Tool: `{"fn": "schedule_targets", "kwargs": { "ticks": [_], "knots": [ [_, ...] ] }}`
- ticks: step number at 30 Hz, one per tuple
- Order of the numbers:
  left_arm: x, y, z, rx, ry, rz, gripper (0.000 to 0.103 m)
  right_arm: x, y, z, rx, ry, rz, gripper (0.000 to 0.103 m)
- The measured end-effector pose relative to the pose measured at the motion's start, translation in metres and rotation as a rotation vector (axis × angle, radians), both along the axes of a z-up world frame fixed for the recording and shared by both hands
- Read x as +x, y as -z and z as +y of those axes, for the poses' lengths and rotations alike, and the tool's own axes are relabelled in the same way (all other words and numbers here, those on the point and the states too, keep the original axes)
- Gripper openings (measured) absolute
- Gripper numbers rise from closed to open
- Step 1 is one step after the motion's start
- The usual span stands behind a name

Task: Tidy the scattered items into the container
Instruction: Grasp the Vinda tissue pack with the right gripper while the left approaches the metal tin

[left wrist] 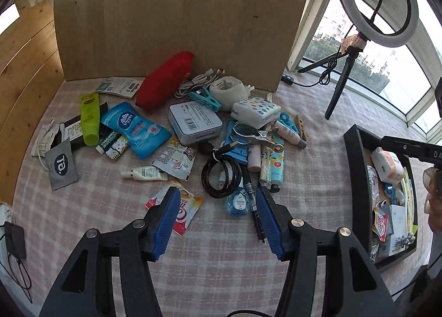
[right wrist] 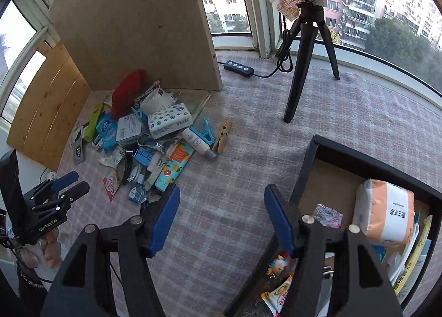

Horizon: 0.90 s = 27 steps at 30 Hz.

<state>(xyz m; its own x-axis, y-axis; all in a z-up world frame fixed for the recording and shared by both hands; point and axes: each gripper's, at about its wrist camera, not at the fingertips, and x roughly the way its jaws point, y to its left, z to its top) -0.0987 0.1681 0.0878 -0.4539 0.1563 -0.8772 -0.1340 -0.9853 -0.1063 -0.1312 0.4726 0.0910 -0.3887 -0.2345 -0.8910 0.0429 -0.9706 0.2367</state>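
**Partly tidied, most of the pile left**

Your black container point(right wrist: 312, 151) on the right already holds a tissue pack point(right wrist: 386, 214) and sachets (exact count unclear under the fisheye). The scattered pile point(left wrist: 199, 134) still sits far left by the board. Left gripper point(left wrist: 218, 217) and right gripper point(right wrist: 221, 217): both jaws apart, nothing held.

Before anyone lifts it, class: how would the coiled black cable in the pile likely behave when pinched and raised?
The coiled black cable would probably flop, not stay stiff: it is thin. Its loops look tied at one spot, so they may hold together, though the free plug end could dangle. It seems light and may drag the neighbouring pen.
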Motion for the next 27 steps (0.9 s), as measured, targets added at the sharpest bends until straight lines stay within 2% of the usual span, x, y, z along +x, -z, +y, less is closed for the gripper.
{"fn": "schedule_targets", "kwargs": {
  "ticks": [3,6,9,13,27],
  "knots": [
    [-0.02,0.005,-0.012,-0.075,0.083,0.005,0.064,-0.023,-0.001,-0.028,-0.001,-0.093,0.003,0.066],
    [-0.04,0.008,-0.021,-0.123,0.156,0.01,0.066,-0.044,0.001,-0.054,0.017,-0.184,0.005,0.067],
    [-0.059,0.012,-0.027,-0.122,0.214,0.01,0.07,-0.063,0.008,-0.074,0.045,-0.251,0.007,0.068],
    [-0.079,0.024,-0.026,-0.143,0.279,0.004,0.071,-0.086,0.025,-0.094,0.078,-0.313,-0.019,0.068],
    [-0.12,0.062,-0.008,-0.147,0.491,-0.044,0.074,-0.145,0.079,-0.127,0.112,-0.399,-0.141,0.068]
  ]
}}
